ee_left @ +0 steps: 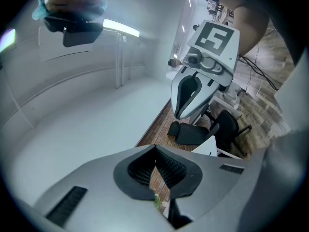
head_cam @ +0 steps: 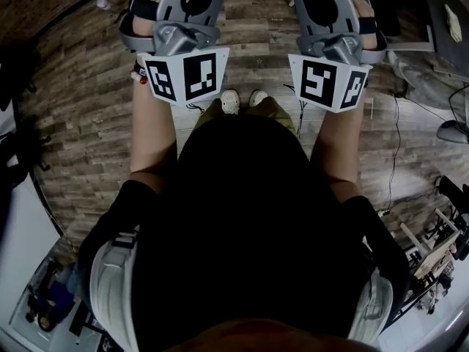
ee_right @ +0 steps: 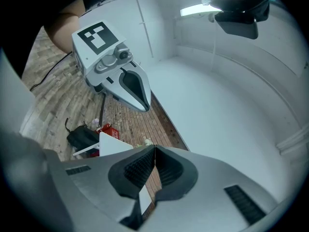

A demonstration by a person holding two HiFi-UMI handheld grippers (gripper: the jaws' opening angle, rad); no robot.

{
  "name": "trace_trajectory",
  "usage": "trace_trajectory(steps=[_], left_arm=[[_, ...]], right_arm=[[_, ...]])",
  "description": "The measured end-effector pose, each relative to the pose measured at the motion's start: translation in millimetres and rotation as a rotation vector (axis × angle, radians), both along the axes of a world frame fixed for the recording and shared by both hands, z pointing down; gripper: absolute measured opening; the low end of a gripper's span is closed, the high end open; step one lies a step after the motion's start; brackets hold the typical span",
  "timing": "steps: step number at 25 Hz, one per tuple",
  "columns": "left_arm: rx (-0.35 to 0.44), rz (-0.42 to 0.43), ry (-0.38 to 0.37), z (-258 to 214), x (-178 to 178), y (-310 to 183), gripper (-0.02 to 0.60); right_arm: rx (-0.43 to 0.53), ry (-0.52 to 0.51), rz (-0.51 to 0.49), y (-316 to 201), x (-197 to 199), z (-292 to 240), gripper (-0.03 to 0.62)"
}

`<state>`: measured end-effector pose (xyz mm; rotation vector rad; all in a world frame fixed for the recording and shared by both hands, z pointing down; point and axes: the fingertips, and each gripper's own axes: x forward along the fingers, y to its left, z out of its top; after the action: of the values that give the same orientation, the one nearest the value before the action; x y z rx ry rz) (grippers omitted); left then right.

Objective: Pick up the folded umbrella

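Note:
No folded umbrella shows in any view. In the head view the person stands over a wooden floor (head_cam: 80, 123) and holds both grippers out in front at about the same height. My left gripper (head_cam: 178, 6) (ee_left: 155, 151) has its ribbed pads meeting at the tips, with nothing between them. My right gripper (head_cam: 327, 6) (ee_right: 154, 149) is likewise shut and empty. Each gripper view shows the other gripper beside it: the right gripper (ee_left: 193, 93) in the left gripper view, the left gripper (ee_right: 130, 86) in the right gripper view. Both point along a white wall (ee_left: 72, 129).
A black office chair (ee_left: 212, 127) and a white table corner (ee_left: 207, 146) stand ahead on the floor. A black bag (ee_right: 82, 137) and a red item (ee_right: 107, 129) lie near the table. Cables (head_cam: 392, 167) trail at the right, beside cluttered equipment (head_cam: 440, 240).

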<state>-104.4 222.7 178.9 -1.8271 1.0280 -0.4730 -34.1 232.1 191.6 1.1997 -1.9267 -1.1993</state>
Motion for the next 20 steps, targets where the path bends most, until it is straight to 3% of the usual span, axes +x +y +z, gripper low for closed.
trace_trajectory(steps=[13, 20], left_arm=[[-0.002, 0.020, 0.008, 6, -24, 14, 0.012], [0.003, 0.030, 0.005, 4, -19, 10, 0.012]], right_arm=[[0.012, 0.018, 0.010, 17, -25, -1, 0.029], [0.017, 0.019, 0.023, 16, -19, -3, 0.029]])
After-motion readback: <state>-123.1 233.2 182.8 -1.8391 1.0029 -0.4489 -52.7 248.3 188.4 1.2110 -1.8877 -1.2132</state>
